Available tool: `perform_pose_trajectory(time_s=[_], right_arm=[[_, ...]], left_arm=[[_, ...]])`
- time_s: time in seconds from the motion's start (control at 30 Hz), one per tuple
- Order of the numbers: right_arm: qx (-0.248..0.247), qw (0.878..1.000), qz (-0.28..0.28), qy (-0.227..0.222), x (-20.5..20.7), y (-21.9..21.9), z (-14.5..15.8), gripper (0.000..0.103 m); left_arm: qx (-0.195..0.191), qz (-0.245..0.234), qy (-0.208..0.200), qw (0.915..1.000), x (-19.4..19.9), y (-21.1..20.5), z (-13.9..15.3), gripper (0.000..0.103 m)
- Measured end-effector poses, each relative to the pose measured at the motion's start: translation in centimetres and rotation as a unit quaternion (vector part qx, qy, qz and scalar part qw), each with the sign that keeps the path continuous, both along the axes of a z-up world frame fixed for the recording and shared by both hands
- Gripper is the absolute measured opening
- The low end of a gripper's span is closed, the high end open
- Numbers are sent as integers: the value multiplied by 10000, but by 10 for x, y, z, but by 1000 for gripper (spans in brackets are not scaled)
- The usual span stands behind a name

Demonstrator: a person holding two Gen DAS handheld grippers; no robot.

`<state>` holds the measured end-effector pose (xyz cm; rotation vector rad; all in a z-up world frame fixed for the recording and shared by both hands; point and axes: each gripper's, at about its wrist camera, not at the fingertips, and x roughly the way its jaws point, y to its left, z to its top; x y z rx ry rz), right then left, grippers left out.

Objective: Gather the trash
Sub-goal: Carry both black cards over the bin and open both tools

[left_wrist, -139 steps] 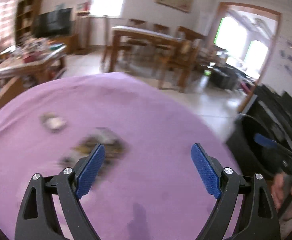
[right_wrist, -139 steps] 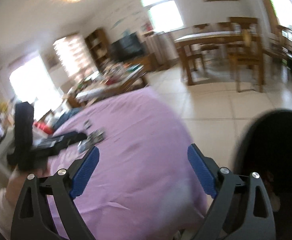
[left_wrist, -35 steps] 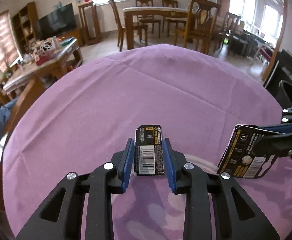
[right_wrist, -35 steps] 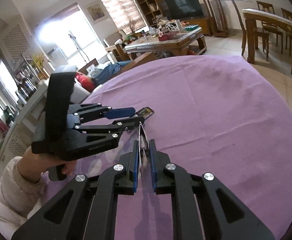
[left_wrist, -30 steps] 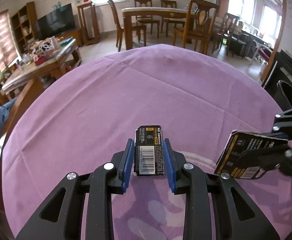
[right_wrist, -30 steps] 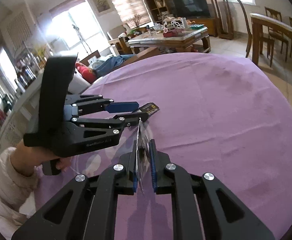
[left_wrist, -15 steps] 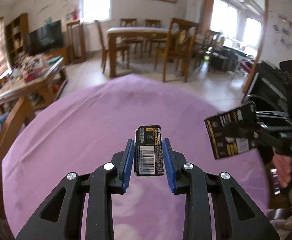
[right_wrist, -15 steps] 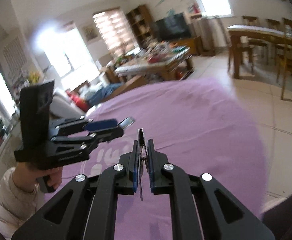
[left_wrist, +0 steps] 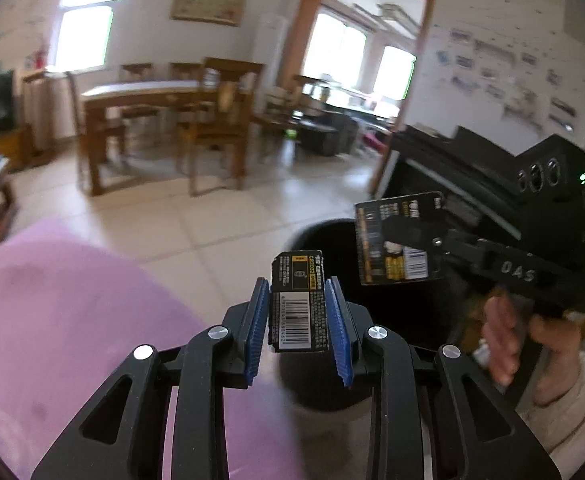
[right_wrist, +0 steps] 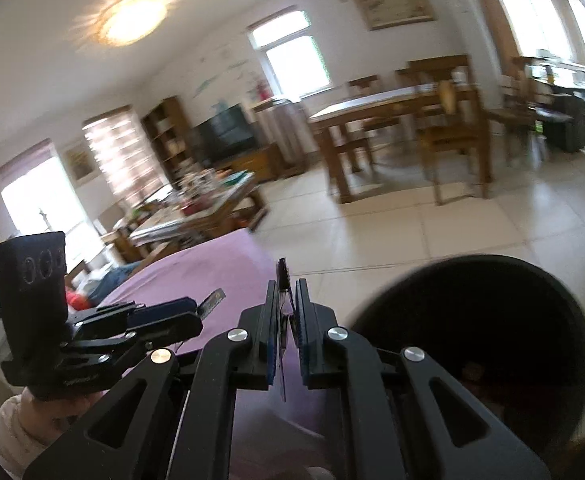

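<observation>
Barcode card (left_wrist: 298, 300) in left claw (left_wrist: 297, 320) reads "CR2032"; right claw (left_wrist: 402, 236) marked "DAS".

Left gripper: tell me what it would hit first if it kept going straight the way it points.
Probably the black bin: the left gripper, shut on a small battery pack, points at its dark opening just past the purple table. Depth is unclear, so it might instead pass over the rim.

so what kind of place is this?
Most likely a home's open living and dining room: wooden dining table with chairs, TV beside a bookshelf, cluttered coffee table.
</observation>
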<state>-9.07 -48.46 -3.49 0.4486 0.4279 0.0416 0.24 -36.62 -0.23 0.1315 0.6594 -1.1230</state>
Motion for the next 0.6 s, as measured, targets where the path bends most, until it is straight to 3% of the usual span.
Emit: perform_pose_trajectory(time_s=[0.27,0.6], right_arm=[[337,9968,-661,310,-30,-67,-39,10],[575,9923,-936,574,-33,-95,-62,10]], left_arm=[[167,-569,263,9979,-35,-84,-36,29],[441,-881,343,9945,-40,-144,-64,30]])
